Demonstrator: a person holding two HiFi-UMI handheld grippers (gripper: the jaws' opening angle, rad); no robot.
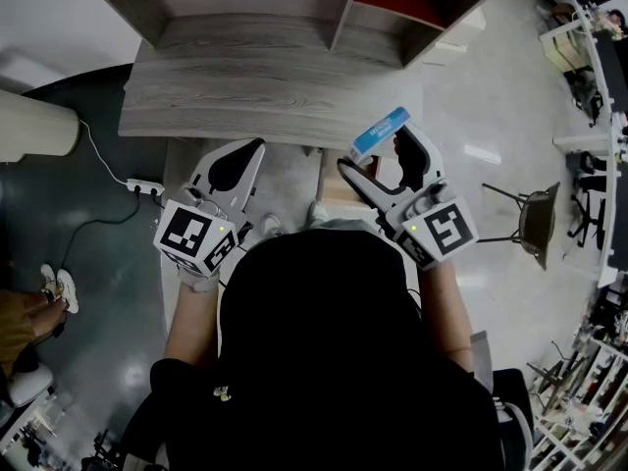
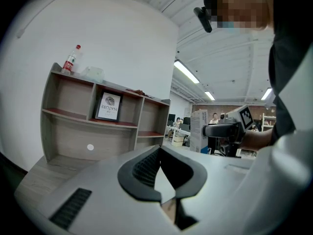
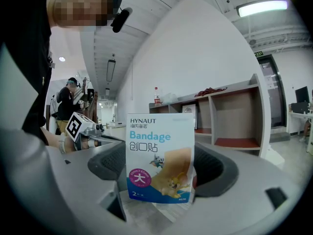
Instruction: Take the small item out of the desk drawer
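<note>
My right gripper is shut on a small blue and white bandage box, held in the air at the right end of the grey wooden desk's front edge. In the right gripper view the box stands upright between the pads and hides the gap between them. To the left, my left gripper hovers at the desk's front edge, shut with nothing in it; its tips touch. A wooden part shows under the desk between the grippers; whether it is the drawer I cannot tell.
A shelf unit stands at the back of the desk with a bottle on top and a framed print inside. A power strip lies on the floor at left. A chair stands at right.
</note>
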